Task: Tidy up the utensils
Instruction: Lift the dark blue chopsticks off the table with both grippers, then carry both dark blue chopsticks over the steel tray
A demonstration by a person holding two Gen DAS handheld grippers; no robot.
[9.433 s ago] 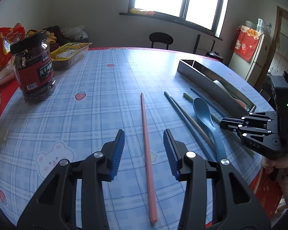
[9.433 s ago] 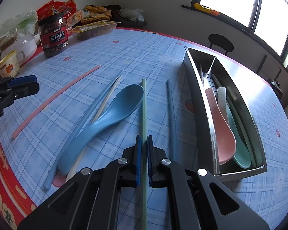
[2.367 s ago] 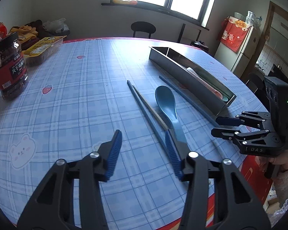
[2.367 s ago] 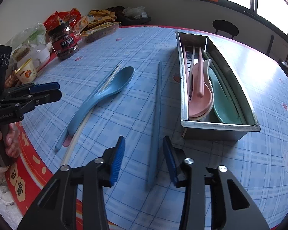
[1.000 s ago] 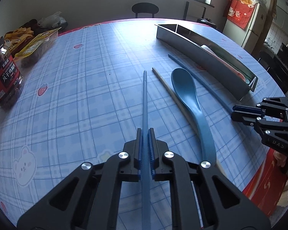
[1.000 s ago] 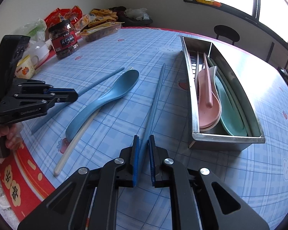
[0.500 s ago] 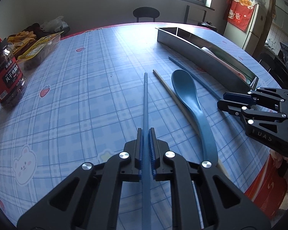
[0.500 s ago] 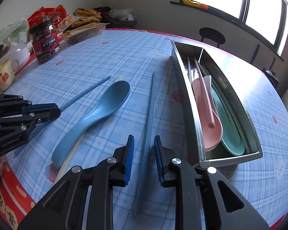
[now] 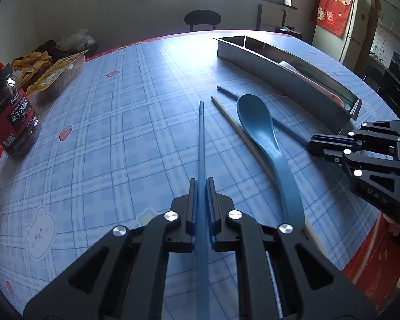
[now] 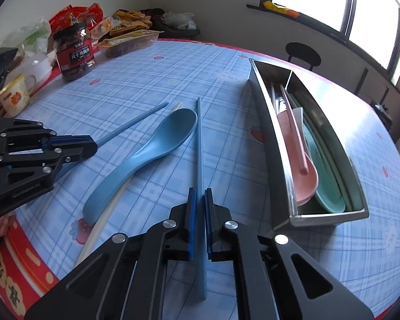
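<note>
Chopstick [image 9: 201, 144] clamped in left hand-held gripper [image 9: 200, 208]; second chopstick [image 10: 199, 144] clamped in right hand-held gripper [image 10: 198, 218].

From the left wrist view, the metal tray [image 9: 285, 73] near the table's far right edge hides its contents behind its side wall — only slivers of white and pink show. A cream chopstick [image 9: 234, 124] runs partly under the blue spoon [image 9: 264, 138]. The jar's [image 9: 10, 114] small label print is unreadable.
</note>
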